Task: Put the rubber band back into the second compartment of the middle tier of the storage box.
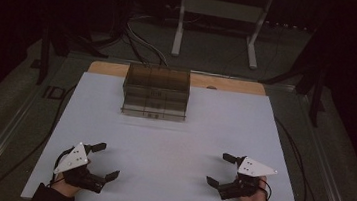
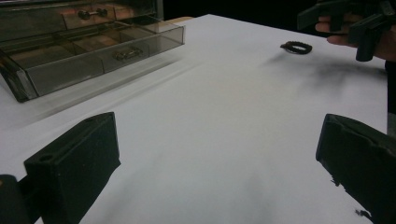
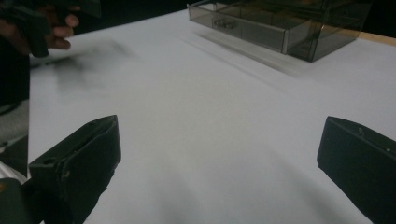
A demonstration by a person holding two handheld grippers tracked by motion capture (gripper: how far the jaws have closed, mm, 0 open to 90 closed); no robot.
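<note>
Resting near the front edge of the white table (image 1: 161, 149), the left gripper (image 1: 105, 162) and the right gripper (image 1: 220, 169) are both held low over the surface, each one in a hand of the person, with nothing between the jaws. The jaws of the left gripper stand wide apart, and the jaws of the right gripper are also wide apart; in each gripper view the two black jaws rise at the far left and far right of the picture with only bare white table between them. A smoky transparent drawer box (image 1: 156, 91) stands at the far side of the table, about in the middle, well apart from both grippers. In the left gripper view its lowest drawer (image 2: 100, 58) is pulled out a little toward the front and shows several compartments; what lies inside them is too dim to tell. A small dark ring-shaped thing, maybe a hair tie (image 2: 295, 46), lies on the table in the left gripper view, near the right gripper and just beside the person's fingers. In the high view each gripper carries a grey three-cornered plate on top, and the two grippers point inward toward each other.
</note>
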